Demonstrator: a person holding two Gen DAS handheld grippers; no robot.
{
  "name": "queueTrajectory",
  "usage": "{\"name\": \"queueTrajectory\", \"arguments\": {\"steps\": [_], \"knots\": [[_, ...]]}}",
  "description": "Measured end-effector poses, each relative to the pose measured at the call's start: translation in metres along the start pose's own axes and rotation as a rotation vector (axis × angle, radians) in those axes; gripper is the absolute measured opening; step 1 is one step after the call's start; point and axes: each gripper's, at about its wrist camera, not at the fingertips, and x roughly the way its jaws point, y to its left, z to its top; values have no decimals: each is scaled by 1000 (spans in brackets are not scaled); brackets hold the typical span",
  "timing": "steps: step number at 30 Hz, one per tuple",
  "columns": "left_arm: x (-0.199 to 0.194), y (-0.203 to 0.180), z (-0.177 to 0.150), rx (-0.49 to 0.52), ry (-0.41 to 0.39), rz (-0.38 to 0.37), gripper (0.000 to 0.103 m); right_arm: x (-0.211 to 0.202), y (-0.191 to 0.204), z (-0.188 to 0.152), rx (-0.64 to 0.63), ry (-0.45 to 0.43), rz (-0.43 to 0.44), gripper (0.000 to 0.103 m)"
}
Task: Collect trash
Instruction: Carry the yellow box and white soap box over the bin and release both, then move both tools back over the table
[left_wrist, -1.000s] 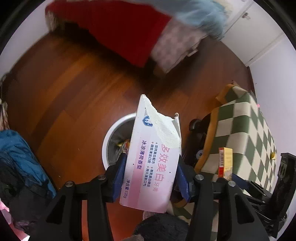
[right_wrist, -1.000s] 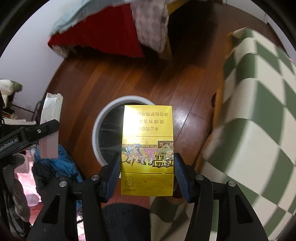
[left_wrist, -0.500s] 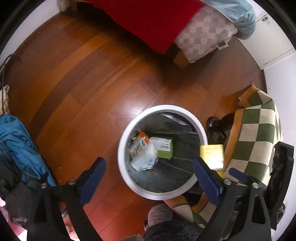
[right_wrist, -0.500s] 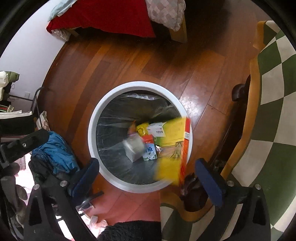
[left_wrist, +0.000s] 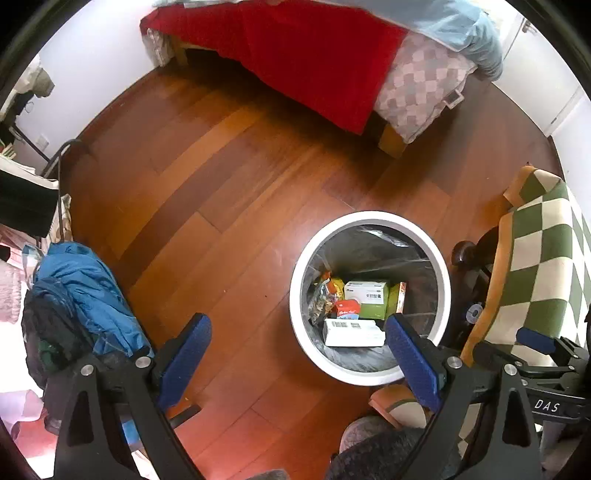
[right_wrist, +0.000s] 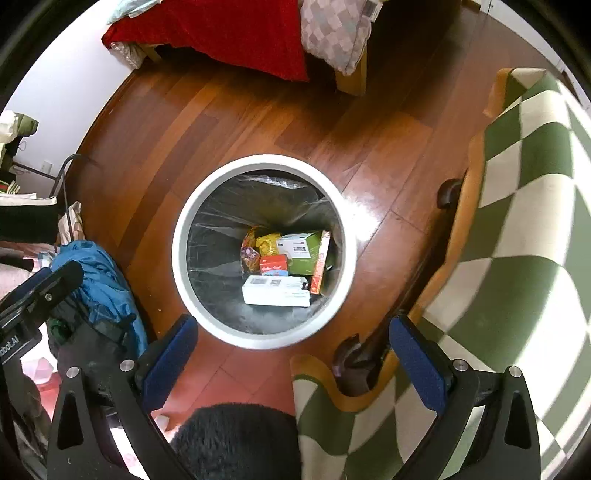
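Both of our grippers hang empty above a round white bin of trash.

In the left wrist view, our left gripper (left_wrist: 297, 354) has its blue pads spread wide apart with nothing between them, over the wooden floor (left_wrist: 229, 192). The white bin (left_wrist: 297, 314) stands to the right of centre, lined with a clear bag; inside lie a long white box (left_wrist: 352, 333), a green-and-white box (left_wrist: 367, 301), a small red carton (left_wrist: 347, 310) and crinkled snack wrappers (left_wrist: 321, 295). In the right wrist view, our right gripper (right_wrist: 291, 360) is likewise open and empty, the bin (right_wrist: 181, 266) directly ahead. The white box (right_wrist: 275, 291) lies nearest us, a yellow-and-red box (right_wrist: 319, 267) stands on edge beside it, and a green checked blanket (right_wrist: 517, 221) fills the right side.
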Motion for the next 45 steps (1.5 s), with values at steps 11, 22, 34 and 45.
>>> {"name": "queueTrajectory", "arguments": {"steps": [11, 22, 34, 45], "knots": [[-65, -17, -13, 36, -106, 10, 96, -69, 1, -30, -19, -104, 13, 103], [-148, -49, -34, 98, -231, -5, 96, -176, -20, -74, 43, -280, 124, 103], [-177, -165, -79, 275, -291, -69, 96, -258, -177, -187, 362, -424, 62, 103], [-86, -339, -168, 535, -97, -107, 96, -200, -391, -295, 785, -330, -79, 73]]}}
